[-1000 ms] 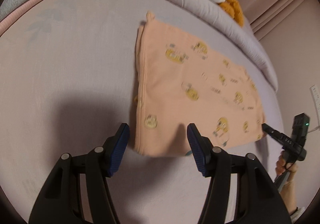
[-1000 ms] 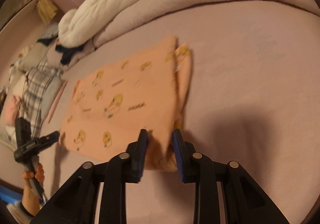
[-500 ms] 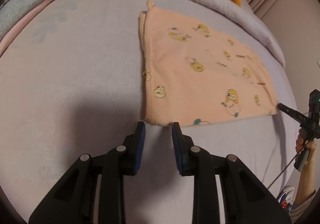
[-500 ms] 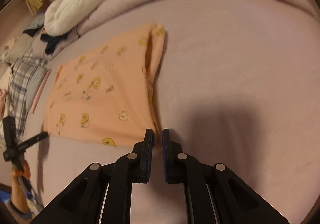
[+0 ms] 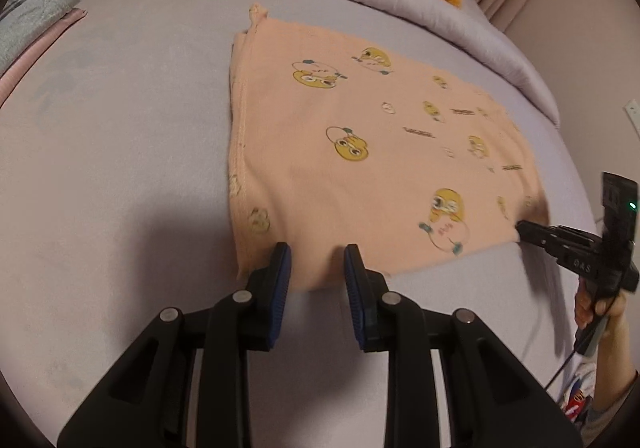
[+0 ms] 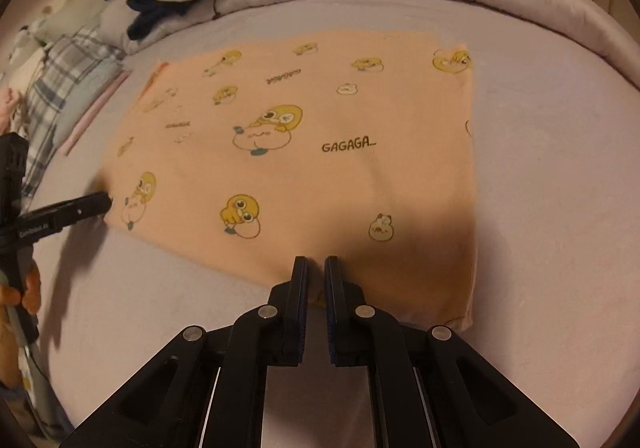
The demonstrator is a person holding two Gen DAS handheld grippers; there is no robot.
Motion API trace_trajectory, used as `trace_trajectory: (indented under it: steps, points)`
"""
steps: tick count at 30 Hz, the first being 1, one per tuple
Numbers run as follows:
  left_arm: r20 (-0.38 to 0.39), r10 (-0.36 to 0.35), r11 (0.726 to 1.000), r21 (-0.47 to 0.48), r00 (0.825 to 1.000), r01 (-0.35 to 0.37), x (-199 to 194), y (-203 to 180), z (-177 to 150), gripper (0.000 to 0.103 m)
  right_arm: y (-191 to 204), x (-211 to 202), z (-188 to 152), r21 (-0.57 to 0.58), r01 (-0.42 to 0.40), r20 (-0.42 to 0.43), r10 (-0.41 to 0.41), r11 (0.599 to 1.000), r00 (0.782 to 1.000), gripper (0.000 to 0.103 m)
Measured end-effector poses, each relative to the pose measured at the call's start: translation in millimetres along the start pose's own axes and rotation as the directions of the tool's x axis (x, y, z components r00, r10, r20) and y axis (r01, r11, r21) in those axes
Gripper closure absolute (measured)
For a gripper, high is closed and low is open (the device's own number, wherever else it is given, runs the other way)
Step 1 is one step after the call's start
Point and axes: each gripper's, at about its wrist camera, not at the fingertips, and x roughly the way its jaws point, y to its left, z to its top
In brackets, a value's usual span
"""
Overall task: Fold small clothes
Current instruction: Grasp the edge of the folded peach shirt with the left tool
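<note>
Peach cotton garment (image 5: pixel 360 168) with yellow cartoon prints is lying flat on the lilac bedsheet (image 5: pixel 120 148), the left gripper (image 5: pixel 316 260) sitting part-open and the right gripper (image 6: pixel 316 272) nearly closed over its near hem, neither visibly pinching cloth; both should probably be biting equally deep before lifting, and only the right view is showing the "GAGAGA" lettering.

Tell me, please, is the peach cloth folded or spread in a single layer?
Folded: the peach cloth shows doubled layers along its left edge, lying flat on the bed.

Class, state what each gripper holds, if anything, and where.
The left gripper is open astride the near hem of the peach cloth, holding nothing. The right gripper is nearly closed at the cloth's near edge; a pinch cannot be confirmed.
</note>
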Motion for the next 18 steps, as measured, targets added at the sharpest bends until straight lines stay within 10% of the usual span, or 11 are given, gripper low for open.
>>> trace_trajectory:
  steps: [6, 11, 18]
  points:
    - [0.095, -0.081, 0.99, -0.111, 0.992, 0.092, -24.4, 27.4, 11.5, 0.044, -2.3, -19.5, 8.0, 0.043, -0.122, 0.022, 0.121, 0.992, 0.992, 0.082]
    - [0.06, -0.094, 0.97, -0.219, 0.994, 0.105, 3.5, 48.5, 27.8, 0.045, 12.4, -5.6, 32.0, 0.113, -0.248, 0.089, 0.239, 0.962, 0.967, 0.077]
    - [0.086, -0.215, 0.914, -0.334, 0.973, 0.231, 25.9, 60.3, 53.6, 0.051, 42.0, 31.8, 84.2, 0.15, -0.198, 0.121, 0.181, 0.969, 0.976, 0.077]
